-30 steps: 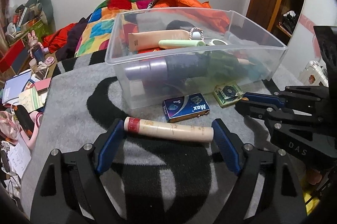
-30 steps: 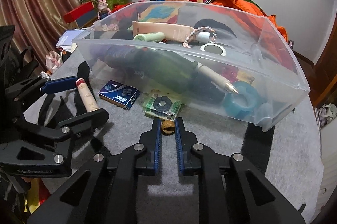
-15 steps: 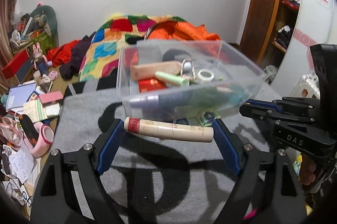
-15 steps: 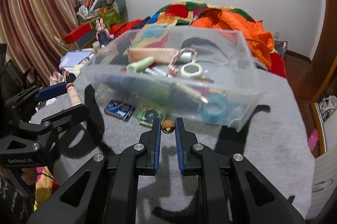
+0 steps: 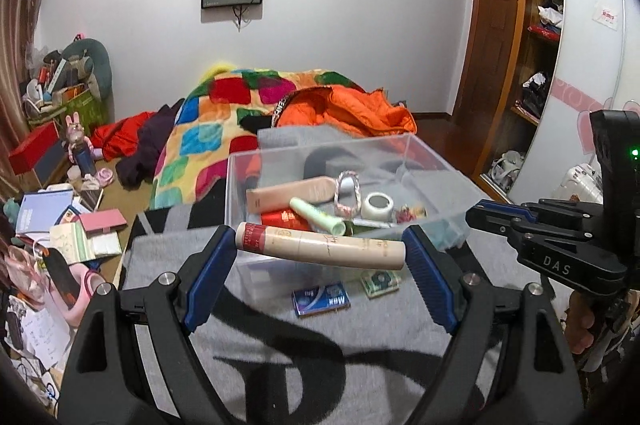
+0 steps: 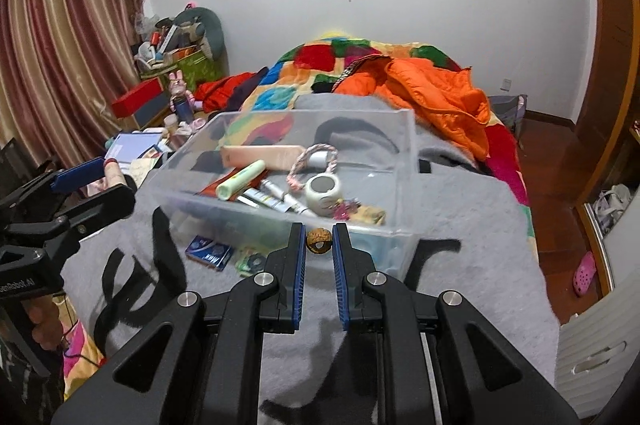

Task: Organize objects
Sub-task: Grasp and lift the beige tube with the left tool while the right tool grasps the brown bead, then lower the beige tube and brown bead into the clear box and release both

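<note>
My left gripper (image 5: pixel 320 249) is shut end to end on a long beige tube with a red cap (image 5: pixel 320 245), held crosswise above the grey blanket, just before the clear plastic bin (image 5: pixel 452 171). My right gripper (image 6: pixel 319 240) is shut on a small brown walnut-like ball (image 6: pixel 319 240), lifted in front of the bin's near wall (image 6: pixel 280 221). The bin holds a beige tube, a green marker (image 6: pixel 240 179), a tape roll (image 6: pixel 324 189), a braided ring and pens. The right gripper's body (image 5: pixel 560 237) shows at the right of the left wrist view.
A blue "Max" box (image 5: pixel 321 297) and a small green packet (image 5: pixel 380 281) lie on the grey blanket (image 6: pixel 460 225) before the bin. Behind it are a patchwork quilt and an orange jacket (image 6: pixel 432 93). Books and clutter cover the floor at left (image 5: pixel 68 225).
Both grippers have risen with their objects and tilted up. The bin now sits lower in both views, its inside is visible from above, and more of the wall and screens shows.
</note>
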A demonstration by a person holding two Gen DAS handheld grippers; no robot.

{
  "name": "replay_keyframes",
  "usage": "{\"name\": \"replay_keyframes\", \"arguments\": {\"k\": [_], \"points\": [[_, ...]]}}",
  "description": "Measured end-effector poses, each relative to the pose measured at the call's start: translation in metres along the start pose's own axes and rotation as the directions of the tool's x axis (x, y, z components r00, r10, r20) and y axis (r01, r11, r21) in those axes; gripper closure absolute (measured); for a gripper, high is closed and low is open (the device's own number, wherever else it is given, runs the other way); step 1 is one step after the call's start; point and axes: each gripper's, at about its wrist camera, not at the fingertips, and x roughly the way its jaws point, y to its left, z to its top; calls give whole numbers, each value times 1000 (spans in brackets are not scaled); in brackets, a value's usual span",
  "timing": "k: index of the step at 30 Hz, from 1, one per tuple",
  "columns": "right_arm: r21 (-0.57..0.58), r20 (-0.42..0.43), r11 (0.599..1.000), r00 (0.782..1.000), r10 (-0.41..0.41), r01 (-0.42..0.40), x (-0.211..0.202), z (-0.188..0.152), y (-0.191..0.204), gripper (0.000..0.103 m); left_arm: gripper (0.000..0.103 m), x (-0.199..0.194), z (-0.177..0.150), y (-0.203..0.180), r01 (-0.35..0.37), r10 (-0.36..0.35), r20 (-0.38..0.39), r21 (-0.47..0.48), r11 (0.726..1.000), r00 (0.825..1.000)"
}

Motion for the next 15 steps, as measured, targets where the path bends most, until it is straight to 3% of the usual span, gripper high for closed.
{"name": "replay_keyframes", "arguments": {"k": [15], "points": [[-2,-33,1000,999,-28,28,33,18,-8,91,19,58,7,18,-14,9,-87,-54,998,996]]}}
